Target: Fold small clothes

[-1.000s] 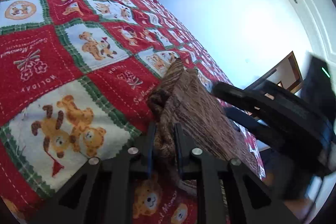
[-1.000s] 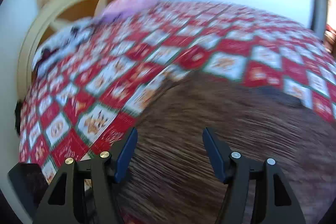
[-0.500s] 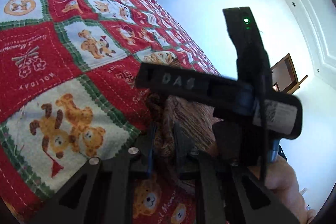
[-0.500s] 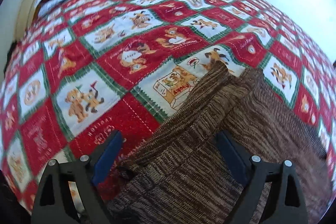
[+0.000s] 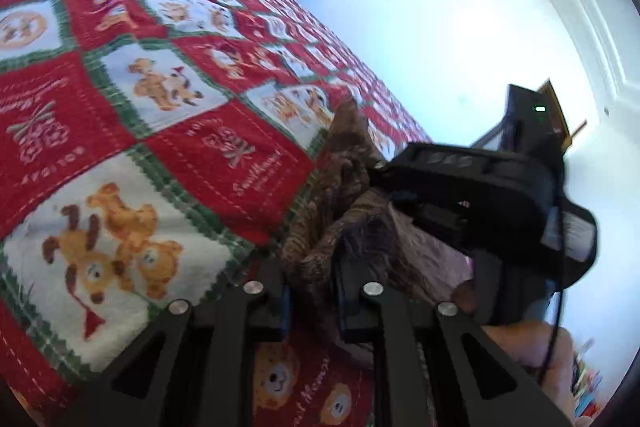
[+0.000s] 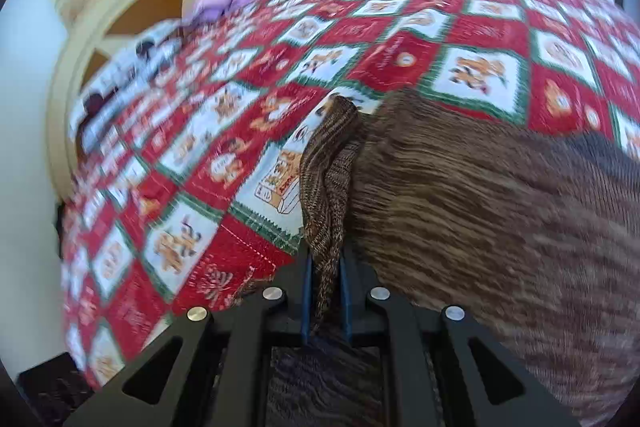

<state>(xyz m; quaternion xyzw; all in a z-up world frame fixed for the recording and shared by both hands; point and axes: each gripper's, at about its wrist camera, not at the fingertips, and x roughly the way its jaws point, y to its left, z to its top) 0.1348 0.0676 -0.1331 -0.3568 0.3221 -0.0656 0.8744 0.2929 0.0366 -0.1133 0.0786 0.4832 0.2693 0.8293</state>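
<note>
While angled down over the bed (image 5: 120, 75), left gripper (image 5: 310, 291) is closing on brown garment (image 5: 344, 211) | right gripper (image 6: 325, 291) is tilted downward, closing, garment fold pinched between.

The left black plastic gripper (image 5: 310, 291) has two flat arms with round silver screws and blue strips inside its fingers. The right black plastic gripper (image 6: 325, 291) looks the same. Its boxy body shows a small green light, a white label and a thin black cable.

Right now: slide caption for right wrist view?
Right tongs closing on brown knit garment fold over holiday quilt.
</note>
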